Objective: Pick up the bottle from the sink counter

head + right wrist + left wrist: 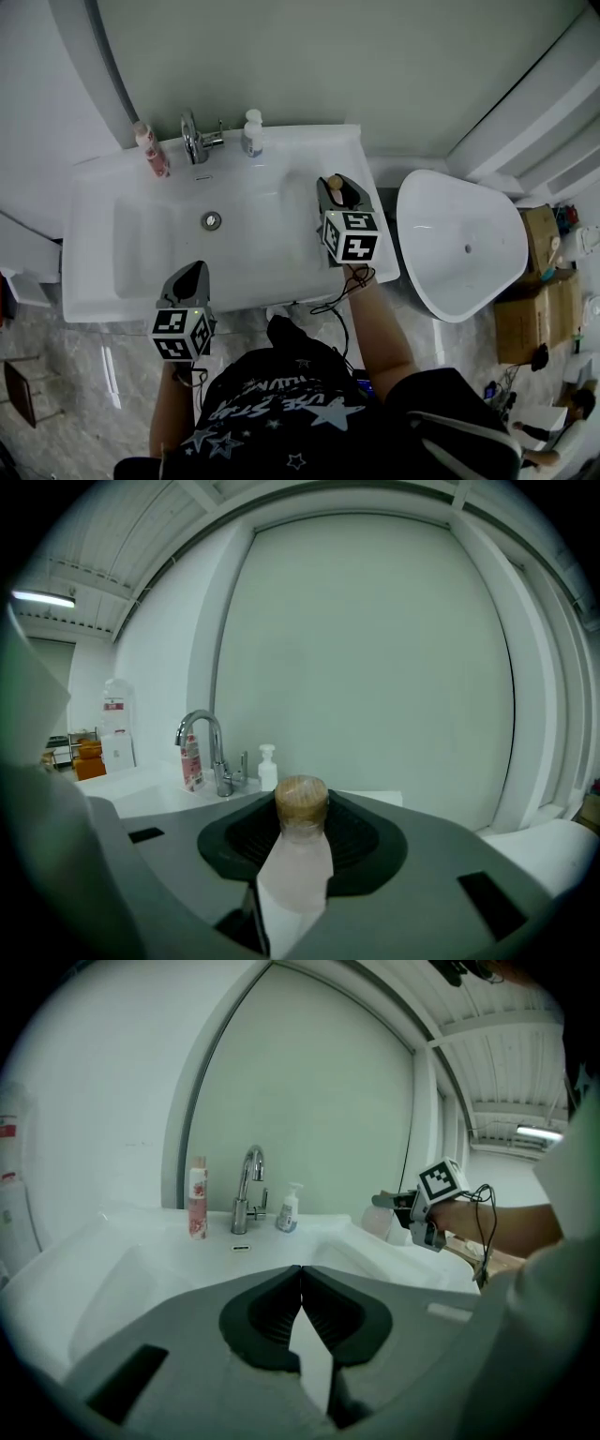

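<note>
Grey jaws on the left gripper (pixel 302 1283) are pressed together with nothing in them. It hangs at the front rim of the sink (pixel 94 281), straight across the basin from the faucet (pixel 194 139), so it's out of the way.

The action is on the right gripper (pixel 300 841), off to the right of the faucet and a bit nearer me. Its jaws are about half apart and clamped on the bottle (pixel 298 869), with the pale pinkish body between the pads and the cork-coloured cap (pixel 301 802) poking up above them. Can't tell if the base is off the counter yet.

My take on doing this bit well: the grip looks high, just under the cap, so most of the weight hangs below. I'd lift straight up, slow, bottle upright, no wrist twist, or it could swing or slip through. No extra squeeze either, the body looks thin.

At the back, a pink tube (pixel 153 150) stands left of the faucet and a white pump bottle (pixel 251 133) right of it, both well apart from the lift.
</note>
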Available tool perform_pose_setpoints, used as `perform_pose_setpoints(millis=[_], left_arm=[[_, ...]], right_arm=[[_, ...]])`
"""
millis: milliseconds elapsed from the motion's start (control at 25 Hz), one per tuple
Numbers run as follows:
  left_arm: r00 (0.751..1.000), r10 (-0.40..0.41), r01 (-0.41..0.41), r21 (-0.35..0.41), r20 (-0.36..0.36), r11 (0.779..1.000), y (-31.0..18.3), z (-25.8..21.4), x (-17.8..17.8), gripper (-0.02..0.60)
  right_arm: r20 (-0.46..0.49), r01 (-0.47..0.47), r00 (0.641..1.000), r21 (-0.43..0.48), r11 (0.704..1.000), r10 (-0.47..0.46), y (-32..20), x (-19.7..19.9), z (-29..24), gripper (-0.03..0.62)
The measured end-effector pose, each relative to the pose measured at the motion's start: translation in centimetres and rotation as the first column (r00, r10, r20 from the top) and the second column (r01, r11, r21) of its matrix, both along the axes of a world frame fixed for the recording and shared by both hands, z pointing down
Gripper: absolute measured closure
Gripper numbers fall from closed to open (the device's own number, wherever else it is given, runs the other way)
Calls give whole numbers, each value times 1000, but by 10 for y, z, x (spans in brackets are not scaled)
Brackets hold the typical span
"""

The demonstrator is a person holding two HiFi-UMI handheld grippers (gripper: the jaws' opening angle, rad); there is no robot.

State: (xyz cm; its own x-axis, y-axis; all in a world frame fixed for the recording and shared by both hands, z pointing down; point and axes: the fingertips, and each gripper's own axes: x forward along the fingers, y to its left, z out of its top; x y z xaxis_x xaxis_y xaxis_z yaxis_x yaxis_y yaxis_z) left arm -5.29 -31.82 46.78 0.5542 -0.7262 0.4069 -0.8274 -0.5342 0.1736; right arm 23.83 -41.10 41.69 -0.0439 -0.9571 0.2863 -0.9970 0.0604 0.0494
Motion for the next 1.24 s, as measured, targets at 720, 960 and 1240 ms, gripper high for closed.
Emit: perform_pose_setpoints(millis=[720, 960, 1240], left_arm=[[998, 52, -51, 21, -31, 998, 117, -6, -63, 561], [996, 77, -76, 13, -37, 997, 148, 1, -76, 562], [994, 98, -98, 7, -45, 995, 161, 7, -87, 562]], right_arm=[[0, -46, 999, 22, 999, 46, 152, -65, -9, 454], [-2, -69, 998, -3, 998, 69, 200, -81, 6, 454], [-10, -80, 997, -24, 996, 80, 222, -96, 16, 454]])
